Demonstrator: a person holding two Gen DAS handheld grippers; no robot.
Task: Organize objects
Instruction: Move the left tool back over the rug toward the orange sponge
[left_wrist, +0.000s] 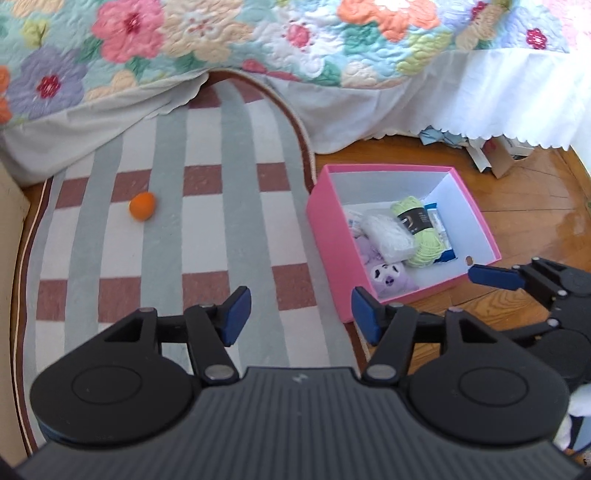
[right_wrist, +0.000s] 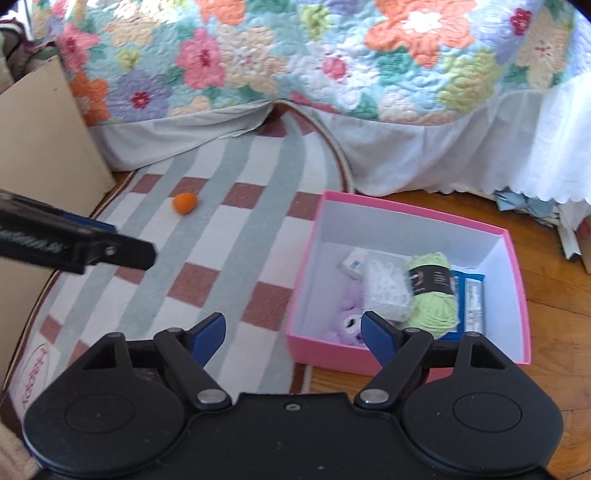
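A pink box (left_wrist: 327, 236) with a white inside stands on the wood floor beside the rug; it also shows in the right wrist view (right_wrist: 317, 347). In it lie green yarn (left_wrist: 424, 236) (right_wrist: 434, 295), white yarn (left_wrist: 388, 236) (right_wrist: 386, 290), a purple plush toy (left_wrist: 391, 275) (right_wrist: 347, 321) and a blue packet (right_wrist: 471, 295). A small orange ball (left_wrist: 142, 206) (right_wrist: 184, 202) lies on the rug, far left of the box. My left gripper (left_wrist: 301, 315) is open and empty above the rug's edge. My right gripper (right_wrist: 293, 334) is open and empty at the box's near wall.
A striped checked rug (left_wrist: 207, 229) covers the floor to the left. A bed with a floral quilt (left_wrist: 258, 37) and white skirt runs across the back. Cardboard (right_wrist: 40, 140) stands at the left. Papers and boxes (left_wrist: 495, 155) lie under the bed at the right.
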